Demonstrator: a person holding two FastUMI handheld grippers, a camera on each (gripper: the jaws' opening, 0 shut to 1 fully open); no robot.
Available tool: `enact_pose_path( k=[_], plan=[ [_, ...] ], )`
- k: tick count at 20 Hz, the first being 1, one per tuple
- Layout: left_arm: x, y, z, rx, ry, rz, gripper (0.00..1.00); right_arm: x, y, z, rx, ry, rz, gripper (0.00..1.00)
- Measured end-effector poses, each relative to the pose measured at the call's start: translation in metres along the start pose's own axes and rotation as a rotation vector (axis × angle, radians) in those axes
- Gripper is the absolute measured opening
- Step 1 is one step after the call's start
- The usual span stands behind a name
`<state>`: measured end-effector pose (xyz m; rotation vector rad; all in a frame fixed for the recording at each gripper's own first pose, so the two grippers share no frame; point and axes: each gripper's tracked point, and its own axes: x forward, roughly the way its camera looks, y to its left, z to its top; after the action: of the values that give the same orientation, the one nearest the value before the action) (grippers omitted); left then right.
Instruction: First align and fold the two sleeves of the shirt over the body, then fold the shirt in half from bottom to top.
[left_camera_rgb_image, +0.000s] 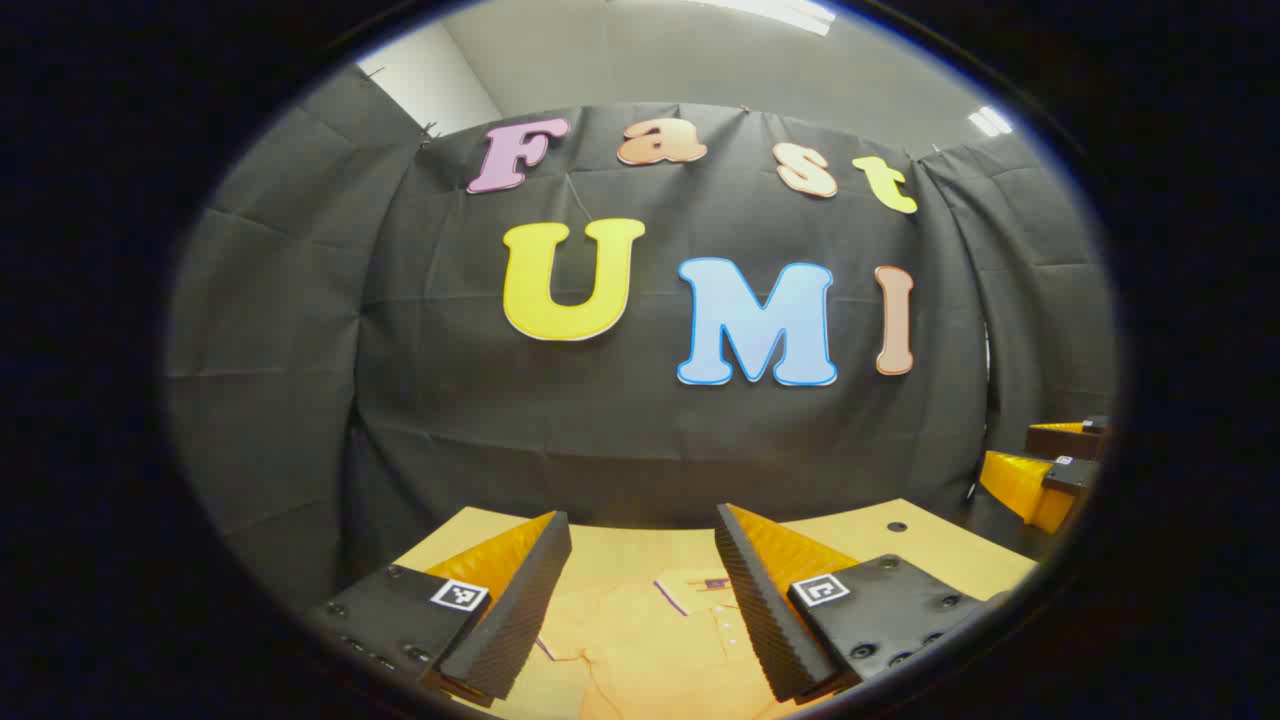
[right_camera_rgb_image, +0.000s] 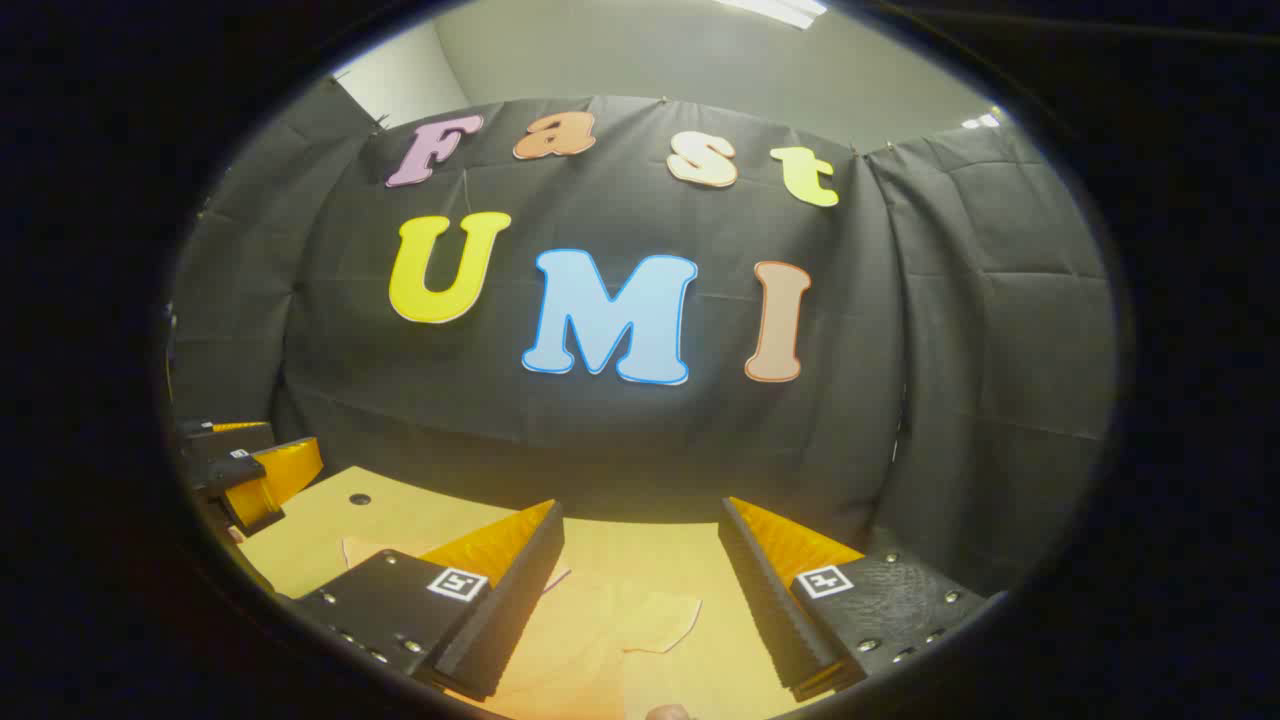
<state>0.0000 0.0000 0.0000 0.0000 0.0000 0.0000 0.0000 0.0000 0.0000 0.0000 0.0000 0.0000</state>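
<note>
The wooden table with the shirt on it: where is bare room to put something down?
Bare yellowish wooden table lies behind the pale orange shirt, along the black cloth wall, near a small hole. In the right gripper view, another strip borders the sleeve. The middle is crowded by shirt.

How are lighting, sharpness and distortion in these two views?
Left gripper view: strong fisheye bending, ceiling light blown out, shirt dim but sharp between the open left gripper. Right gripper view: same curvature, shirt sleeve evenly lit, no motion blur.

A pale wooden counter (left_camera_rgb_image: 930, 550) with a small dark hole near its far edge carries a light orange shirt (left_camera_rgb_image: 650, 650) lying flat.
</note>
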Motion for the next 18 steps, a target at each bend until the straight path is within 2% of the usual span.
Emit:
enact_pose_path(
  k=[18],
  plan=[
    [-0.011,0.004,-0.008,-0.042,0.013,0.05,0.94,-0.001,0.002,-0.004,0.001,0.008,0.01,0.96]
  ],
)
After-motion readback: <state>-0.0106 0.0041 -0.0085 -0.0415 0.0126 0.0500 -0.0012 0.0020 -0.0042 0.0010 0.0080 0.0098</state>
